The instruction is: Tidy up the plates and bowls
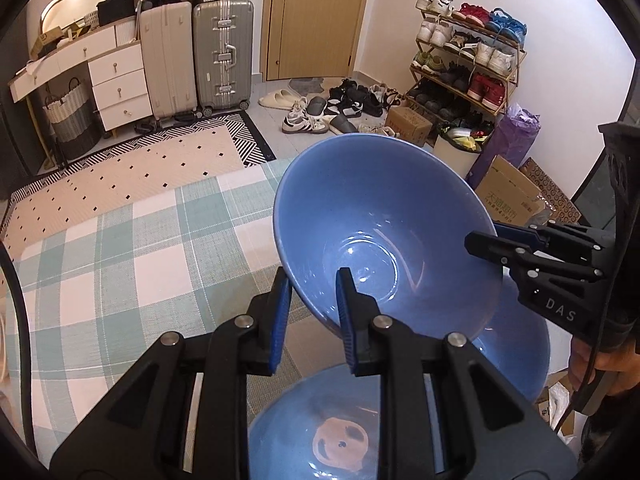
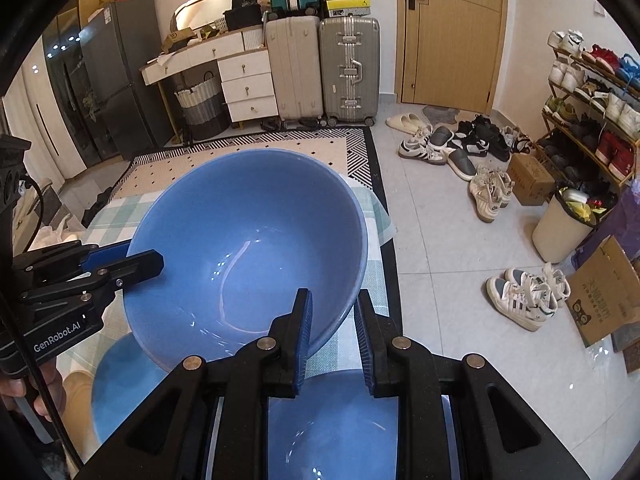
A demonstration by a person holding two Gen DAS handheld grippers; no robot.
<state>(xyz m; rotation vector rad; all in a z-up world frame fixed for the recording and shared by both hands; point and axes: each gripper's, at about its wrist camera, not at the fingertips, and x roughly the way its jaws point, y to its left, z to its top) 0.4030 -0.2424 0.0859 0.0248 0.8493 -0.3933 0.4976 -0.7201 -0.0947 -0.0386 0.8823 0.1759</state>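
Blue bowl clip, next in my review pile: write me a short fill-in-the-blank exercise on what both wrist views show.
1. The raised bowl is coloured ____.
2. The left gripper and the right gripper each have their jaws shut on the bowl's ____.
3. Below the raised bowl, ____ more blue bowls sit on the checked tablecloth.
4. Two tall suitcases stand upright beside the wooden ____.

Missing words: blue; rim; two; door
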